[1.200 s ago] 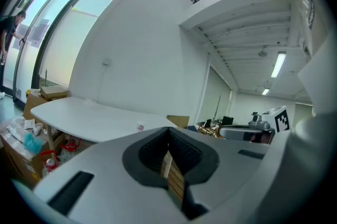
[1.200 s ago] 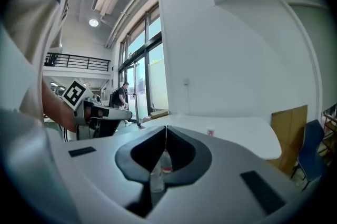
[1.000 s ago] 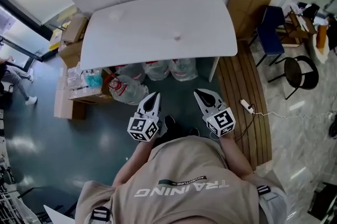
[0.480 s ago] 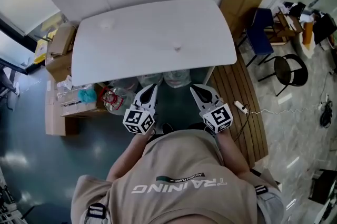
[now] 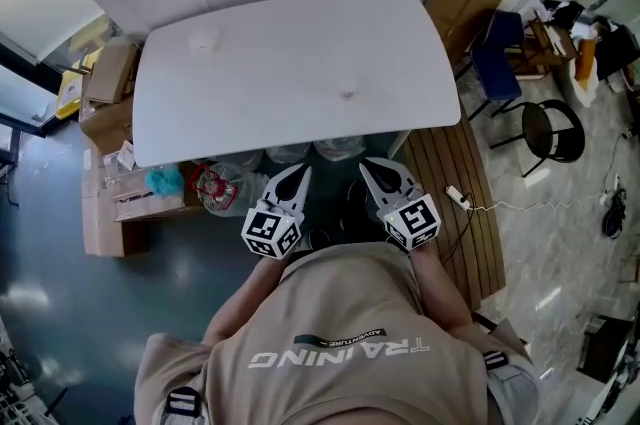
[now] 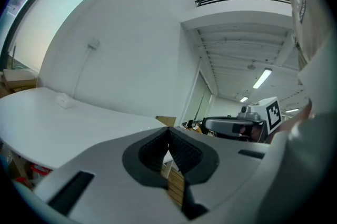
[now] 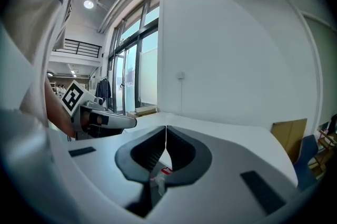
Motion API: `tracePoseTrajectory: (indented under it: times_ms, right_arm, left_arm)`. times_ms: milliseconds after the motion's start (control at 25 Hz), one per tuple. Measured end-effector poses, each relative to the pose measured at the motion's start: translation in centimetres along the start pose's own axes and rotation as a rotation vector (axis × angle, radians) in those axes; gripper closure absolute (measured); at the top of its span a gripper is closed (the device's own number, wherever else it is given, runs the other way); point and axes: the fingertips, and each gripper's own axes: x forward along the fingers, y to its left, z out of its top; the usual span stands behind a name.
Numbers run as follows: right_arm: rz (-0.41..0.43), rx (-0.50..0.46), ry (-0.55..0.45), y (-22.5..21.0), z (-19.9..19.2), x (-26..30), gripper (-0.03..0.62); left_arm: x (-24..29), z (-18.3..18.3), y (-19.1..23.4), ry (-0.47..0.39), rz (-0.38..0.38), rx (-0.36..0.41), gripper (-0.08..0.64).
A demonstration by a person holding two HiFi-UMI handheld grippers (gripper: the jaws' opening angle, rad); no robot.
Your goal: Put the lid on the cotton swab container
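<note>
**Both grippers shut and empty, held short of the table**

A person in a beige shirt point(image 5: 345, 333) stands at the near edge of a white table point(image 5: 290, 63), with a gripper in each hand held close to the body. In the head view the left gripper point(image 5: 298, 175) and the right gripper point(image 5: 370, 168) sit side by side over the dark floor, just in front of the table's near edge. Their tips point toward the table and neither touches it.

The left gripper view shows its two jaws brought together at the tips, with nothing between them. The right gripper view shows the same: jaws closed tip to tip and gripping nothing. Each gripper carries its marker cube at the rear, near the person's wrists.

Two small things lie on the tabletop, well apart from each other and from both grippers. A small round item point(image 5: 347, 89) sits right of the table's middle. A pale flat item point(image 5: 203, 40) lies near the far left corner. They are too small to tell which is the cotton swab container and which is the lid.

Clear plastic bags point(image 5: 300, 151) are bunched under the near edge of the table. Cardboard boxes point(image 5: 105, 78) are stacked to the left. A flat sheet of cardboard point(image 5: 470, 3) leans by the far right corner, beside a blue chair point(image 5: 500, 58) and a black round chair point(image 5: 550, 133). A power strip point(image 5: 455, 196) lies on the wooden strip of floor point(image 5: 450, 233) to the right.
</note>
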Motion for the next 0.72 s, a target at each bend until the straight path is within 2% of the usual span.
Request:
tracePoseTrajectory:
  times_ms: [160, 360, 720]
  right_arm:
    - [0.029, 0.028, 0.006, -0.8, -1.0, 1.5, 0.572]
    - [0.081, 0.023, -0.01, -2.0, -0.6, 4.4, 0.573]
    - [0.134, 0.003, -0.038, -8.1, 1.7, 8.7, 0.573]
  left_arm:
    - [1.2, 0.2, 0.2, -0.001, 0.005, 0.01, 0.548]
    - [2.1, 1.1, 2.0, -0.006, 0.05, 0.005, 0.548]
    - [8.3, 4.4, 4.4, -0.022, 0.09, 0.028, 0.548]
